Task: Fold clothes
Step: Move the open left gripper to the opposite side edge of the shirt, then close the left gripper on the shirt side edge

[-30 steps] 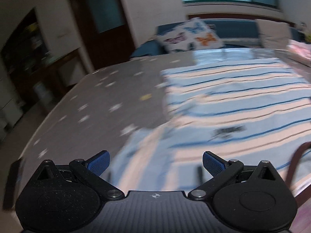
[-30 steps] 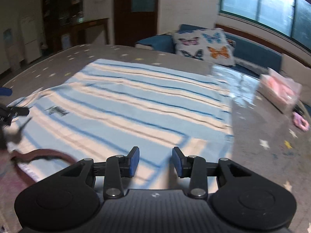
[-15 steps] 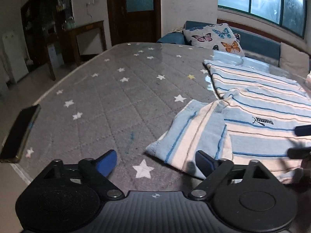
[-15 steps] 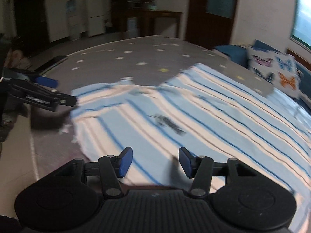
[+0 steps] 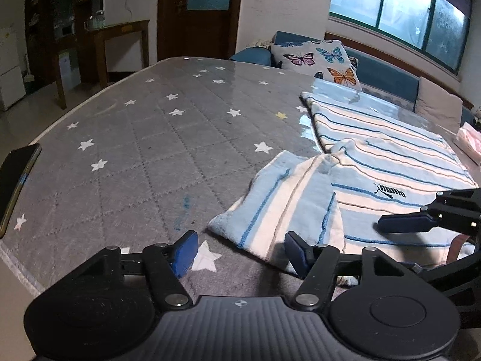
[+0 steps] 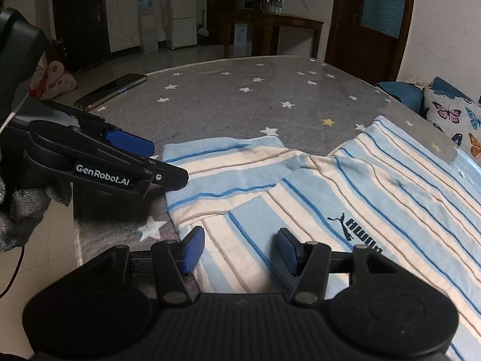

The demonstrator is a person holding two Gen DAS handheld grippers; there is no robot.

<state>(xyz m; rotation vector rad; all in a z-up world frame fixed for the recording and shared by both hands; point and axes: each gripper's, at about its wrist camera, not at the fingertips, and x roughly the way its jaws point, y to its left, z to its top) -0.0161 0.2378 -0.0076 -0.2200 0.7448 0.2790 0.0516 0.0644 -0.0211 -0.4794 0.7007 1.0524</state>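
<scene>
Your left claw [image 5: 240, 251] stands wide, holding nothing, at the bottom of the left wrist frame. Its right pad [image 5: 296, 251] sits over the near edge of the shirt sleeve [image 5: 279, 210]; its left pad [image 5: 183, 252] is over the bare grey star-print surface [image 5: 144, 162].

Your right claw [image 6: 239, 251] is also wide and holding nothing, low in the right wrist frame, both pads above the shirt [image 6: 345, 198] near its bottom edge. Whether either claw touches the cloth cannot be told.

The shirt, light blue and cream with thin blue stripes, lies spread flat on the surface, filling the centre and right of the right wrist frame. A black logo [image 6: 357, 231] shows right of centre. One sleeve is spread out to the left.

In the left wrist frame your right claw [image 5: 405, 222] enters from the right edge, above the shirt. In the right wrist frame your left claw [image 6: 135, 162] shows at the left, just beside the sleeve end.

A phone [image 6: 111, 90] lies at the surface's edge, upper left. A butterfly cushion [image 5: 318, 60] sits beyond the surface, upper centre.
</scene>
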